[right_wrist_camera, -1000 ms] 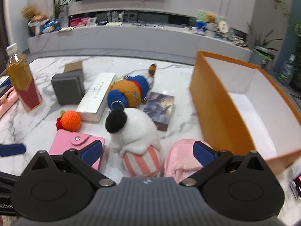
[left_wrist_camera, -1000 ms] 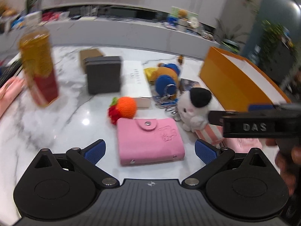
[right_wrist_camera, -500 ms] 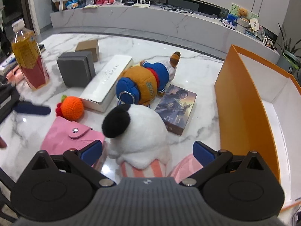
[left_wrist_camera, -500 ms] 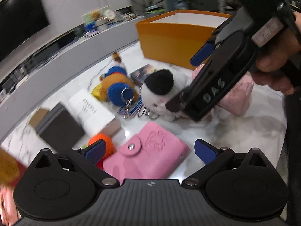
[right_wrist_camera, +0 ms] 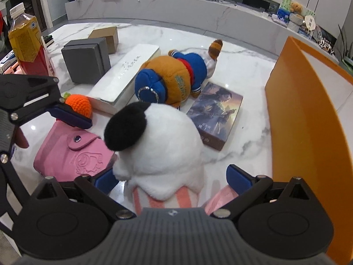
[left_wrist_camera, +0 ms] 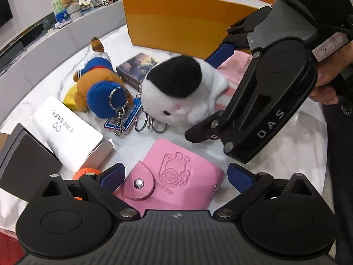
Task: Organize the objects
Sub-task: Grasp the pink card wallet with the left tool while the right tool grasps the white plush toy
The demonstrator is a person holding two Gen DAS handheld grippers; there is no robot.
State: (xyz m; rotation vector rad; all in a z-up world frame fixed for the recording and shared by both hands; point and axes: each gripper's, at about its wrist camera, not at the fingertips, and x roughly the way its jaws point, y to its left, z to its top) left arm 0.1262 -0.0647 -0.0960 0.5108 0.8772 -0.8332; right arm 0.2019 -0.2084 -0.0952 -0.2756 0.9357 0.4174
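- Left hand-held gripper [left_wrist_camera: 175,175]: fingers spread wide, straddling the pink card wallet [left_wrist_camera: 174,177], which lies flat on the counter [left_wrist_camera: 275,141]. Pads sit just beside its edges; whether they touch it, I cannot tell. No grip yet.
- Right hand-held gripper [right_wrist_camera: 172,177]: fingers also spread, either side of the white plush with the black ear [right_wrist_camera: 158,145]. The plush sits on the counter on its striped base, not lifted.
- Orange box [right_wrist_camera: 308,119]: open, standing at the right edge of the counter. The part of its interior in view shows nothing inside.
- Still loose on the counter: brown-and-blue plush bear [right_wrist_camera: 176,81], picture box [right_wrist_camera: 215,112] beside it, white long box [right_wrist_camera: 125,75], grey box [right_wrist_camera: 86,59], cardboard box [right_wrist_camera: 106,34], crocheted orange [right_wrist_camera: 79,106], key rings [left_wrist_camera: 141,121], a pink pouch [left_wrist_camera: 237,66] behind the white plush.
- Drink bottle [right_wrist_camera: 27,44] stands upright at the far left.
- Judgement: the task looks barely begun. Nothing appears sorted into the box; both grippers are lined up for a first pick, wallet on the left and white plush on the right. Nearly every item remains to be moved.
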